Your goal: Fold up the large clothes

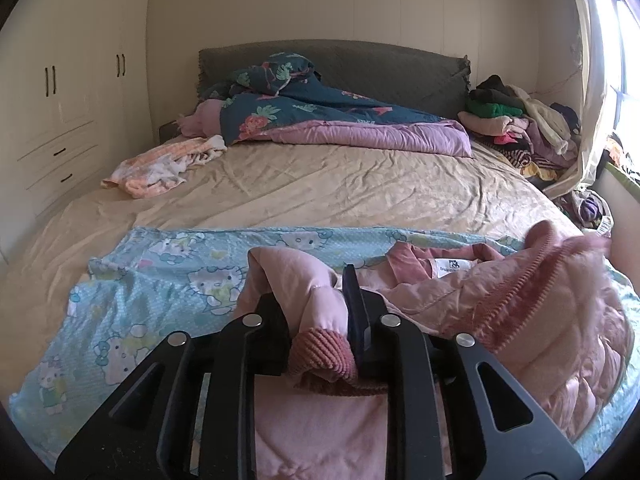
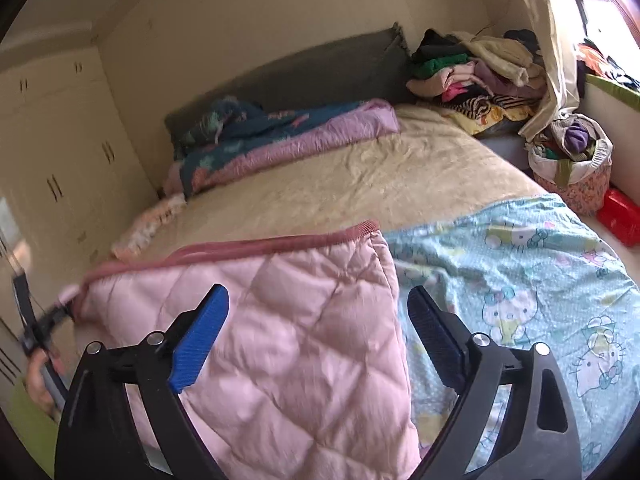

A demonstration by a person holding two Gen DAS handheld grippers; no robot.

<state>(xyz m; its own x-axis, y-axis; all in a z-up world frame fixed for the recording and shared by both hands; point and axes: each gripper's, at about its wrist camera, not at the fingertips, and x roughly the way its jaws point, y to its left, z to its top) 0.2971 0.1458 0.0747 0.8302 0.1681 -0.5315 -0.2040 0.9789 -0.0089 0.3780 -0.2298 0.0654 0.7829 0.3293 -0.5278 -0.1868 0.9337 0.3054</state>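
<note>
The left gripper clamps the ribbed cuff of the pink quilted jacket; the right gripper stands wide over its edge, beige bedsheet free beyond.

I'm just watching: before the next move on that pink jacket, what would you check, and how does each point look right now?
1. Left gripper holds the pink jacket at its ribbed cuff: ok.
2. Right gripper free of the jacket: ok, jaws wide, fabric loose between them.
3. Jacket lies on the cartoon-cat sheet: ok.
4. Jacket spread flat for folding: not ok, it is bunched.
5. Bare bed beyond the jacket: ok.
6. Zip open or closed: cannot tell.
</note>
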